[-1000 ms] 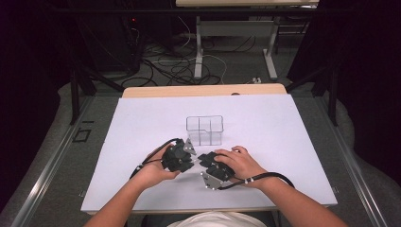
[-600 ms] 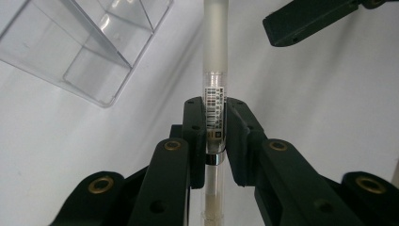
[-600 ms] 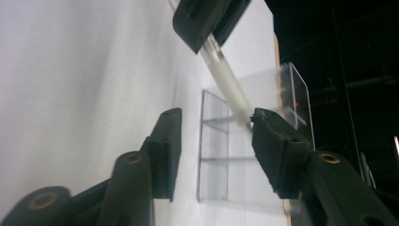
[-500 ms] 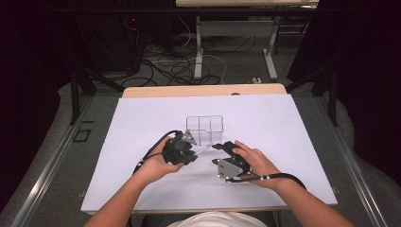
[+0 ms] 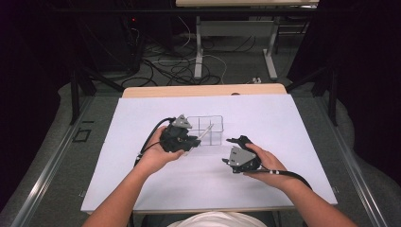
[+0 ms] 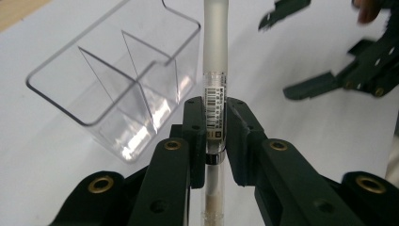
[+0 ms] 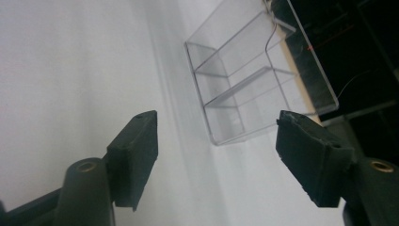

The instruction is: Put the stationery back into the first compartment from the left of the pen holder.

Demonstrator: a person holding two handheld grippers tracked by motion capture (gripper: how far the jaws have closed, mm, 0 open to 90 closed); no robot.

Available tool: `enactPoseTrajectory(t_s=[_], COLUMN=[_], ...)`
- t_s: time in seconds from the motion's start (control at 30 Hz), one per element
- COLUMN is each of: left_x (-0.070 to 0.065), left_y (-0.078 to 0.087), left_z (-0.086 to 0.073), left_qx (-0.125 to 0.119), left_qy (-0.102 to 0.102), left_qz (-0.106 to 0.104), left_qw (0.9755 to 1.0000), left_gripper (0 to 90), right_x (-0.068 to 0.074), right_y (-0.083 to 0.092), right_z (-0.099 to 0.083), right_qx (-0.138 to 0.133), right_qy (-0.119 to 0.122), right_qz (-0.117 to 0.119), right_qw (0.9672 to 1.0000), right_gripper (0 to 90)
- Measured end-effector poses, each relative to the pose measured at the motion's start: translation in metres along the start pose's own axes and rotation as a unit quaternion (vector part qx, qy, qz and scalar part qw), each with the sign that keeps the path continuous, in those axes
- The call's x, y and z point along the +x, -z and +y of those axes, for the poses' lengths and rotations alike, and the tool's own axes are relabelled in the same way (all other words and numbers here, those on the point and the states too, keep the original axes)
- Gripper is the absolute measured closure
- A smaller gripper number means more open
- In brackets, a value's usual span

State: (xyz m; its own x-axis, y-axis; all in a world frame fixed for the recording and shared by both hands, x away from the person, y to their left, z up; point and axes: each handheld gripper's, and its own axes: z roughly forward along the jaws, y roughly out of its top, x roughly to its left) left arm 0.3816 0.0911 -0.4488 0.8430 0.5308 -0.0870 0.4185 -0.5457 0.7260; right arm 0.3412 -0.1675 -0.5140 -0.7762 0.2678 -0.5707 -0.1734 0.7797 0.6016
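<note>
Left gripper (image 6: 215, 141) view: barcode label on pen (image 6: 215, 61), unreadable from high view | Left gripper: fingers (image 6: 195, 127) pinching pen mid-barrel, tip over clear box (image 6: 94, 94) corner | Right gripper (image 7: 216, 155): fingers spread, just been opening, nothing between | Desk (image 5: 283, 123): box just beyond left gripper.

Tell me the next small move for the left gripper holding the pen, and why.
Probably carry the pen over the clear divided organizer and lower it into a compartment. The left gripper is shut on its barrel, the right gripper is open with nothing between its jaws, and the compartments look empty.
</note>
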Motion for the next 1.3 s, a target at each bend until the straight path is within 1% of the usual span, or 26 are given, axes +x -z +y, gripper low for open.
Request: enactPoseTrajectory(t_s=[0.03, 0.07, 0.23, 0.33, 0.43, 0.5, 0.53, 0.6, 0.63, 0.67, 0.73, 0.77, 0.8, 0.87, 0.9, 0.93, 0.97, 1.0, 1.03, 1.07, 1.1, 1.13, 1.17, 1.2, 1.23, 1.3], left_x=[0.001, 0.002, 0.012, 0.017, 0.022, 0.025, 0.026, 0.028, 0.028, 0.029, 0.03, 0.031, 0.032, 0.033, 0.033, 0.033, 0.033, 0.034, 0.035, 0.036, 0.037, 0.037, 0.038, 0.039, 0.04, 0.041], left_y=[0.001, 0.001, 0.004, 0.004, 0.004, 0.004, 0.002, 0.001, -0.001, -0.001, -0.003, -0.004, -0.006, -0.009, -0.01, -0.012, -0.013, -0.014, -0.016, -0.017, -0.018, -0.02, -0.021, -0.022, -0.023, -0.025], left_z=[0.001, 0.002, 0.006, 0.008, 0.009, 0.011, 0.012, 0.013, 0.014, 0.014, 0.015, 0.016, 0.016, 0.017, 0.017, 0.018, 0.018, 0.018, 0.018, 0.018, 0.018, 0.018, 0.017, 0.017, 0.017, 0.016], left_qx=[-0.01, -0.025, -0.072, -0.101, -0.12, -0.13, -0.141, -0.149, -0.158, -0.157, -0.167, -0.172, -0.176, -0.185, -0.187, -0.191, -0.194, -0.196, -0.201, -0.201, -0.205, -0.208, -0.208, -0.209, -0.208, -0.21], left_qy=[0.01, 0.018, 0.029, 0.034, 0.043, 0.046, 0.052, 0.057, 0.061, 0.063, 0.068, 0.072, 0.075, 0.081, 0.082, 0.084, 0.087, 0.088, 0.093, 0.093, 0.098, 0.106, 0.106, 0.11, 0.107, 0.109], left_qz=[-0.002, 0.004, 0.009, 0.02, 0.028, 0.032, 0.036, 0.04, 0.046, 0.045, 0.052, 0.054, 0.056, 0.061, 0.062, 0.067, 0.069, 0.072, 0.073, 0.077, 0.08, 0.08, 0.083, 0.086, 0.091, 0.095], left_qw=[0.9999, 0.9995, 0.9969, 0.9941, 0.9914, 0.9899, 0.988, 0.9865, 0.9845, 0.9845, 0.9822, 0.981, 0.9799, 0.9775, 0.977, 0.9758, 0.9746, 0.9741, 0.9725, 0.9721, 0.9705, 0.9689, 0.9688, 0.9678, 0.968, 0.9671], left_gripper=[79.5, 79.5, 79.5, 79.5, 79.5, 79.5, 79.5, 79.5, 79.5, 79.5, 79.5, 79.5, 79.5, 79.5, 79.5, 79.5, 79.5, 79.5, 79.5, 79.5, 79.5, 79.5, 79.5, 79.5, 79.5, 79.6], right_x=[-0.001, -0.002, -0.008, -0.01, -0.014, -0.017, -0.018, -0.021, -0.022, -0.023, -0.024, -0.025, -0.024, -0.026, -0.025, -0.026, -0.025, -0.026, -0.025, -0.025, -0.025, -0.025, -0.025, -0.026, -0.026, -0.025], right_y=[-0.001, -0.002, -0.007, -0.008, -0.007, -0.006, -0.006, -0.006, -0.007, -0.007, -0.008, -0.009, -0.009, -0.01, -0.01, -0.011, -0.011, -0.012, -0.011, -0.012, -0.012, -0.012, -0.012, -0.011, -0.012, -0.012], right_z=[-0.002, -0.003, -0.012, -0.016, -0.02, -0.022, -0.024, -0.026, -0.028, -0.029, -0.032, -0.033, -0.034, -0.037, -0.038, -0.038, -0.039, -0.04, -0.04, -0.04, -0.04, -0.041, -0.041, -0.041, -0.042, -0.042], right_qx=[0.0, 0.009, 0.037, 0.041, 0.039, 0.037, 0.037, 0.035, 0.035, 0.034, 0.036, 0.033, 0.034, 0.034, 0.034, 0.033, 0.036, 0.035, 0.038, 0.036, 0.037, 0.036, 0.037, 0.039, 0.035, 0.036], right_qy=[-0.005, -0.016, -0.067, -0.098, -0.133, -0.159, -0.172, -0.192, -0.201, -0.205, -0.221, -0.224, -0.236, -0.242, -0.25, -0.25, -0.255, -0.252, -0.259, -0.261, -0.265, -0.265, -0.267, -0.265, -0.266, -0.273], right_qz=[-0.002, 0.003, 0.011, 0.011, 0.01, 0.006, 0.004, 0.0, 0.0, -0.001, -0.001, -0.001, 0.0, 0.005, 0.003, 0.003, 0.004, 0.005, 0.005, 0.003, 0.004, 0.003, 0.002, 0.004, 0.003, 0.003], right_qw=[1.0, 0.9998, 0.997, 0.9943, 0.9903, 0.9865, 0.9844, 0.9807, 0.979, 0.9781, 0.9746, 0.9739, 0.9712, 0.9697, 0.9677, 0.9676, 0.9664, 0.967, 0.9652, 0.9646, 0.9635, 0.9637, 0.9631, 0.9633, 0.9632, 0.9614], right_gripper=[26.3, 25.1, 17.2, 15.1, 14.4, 12.4, 11.1, 7.5, 5.8, 4.5, 2.9, 2.2, 1.5, 0.9, 0.2, 0.0, 0.0, 0.0, 0.0, 0.0, 0.0, 0.0, 0.0, 0.0, 0.0, 0.0])
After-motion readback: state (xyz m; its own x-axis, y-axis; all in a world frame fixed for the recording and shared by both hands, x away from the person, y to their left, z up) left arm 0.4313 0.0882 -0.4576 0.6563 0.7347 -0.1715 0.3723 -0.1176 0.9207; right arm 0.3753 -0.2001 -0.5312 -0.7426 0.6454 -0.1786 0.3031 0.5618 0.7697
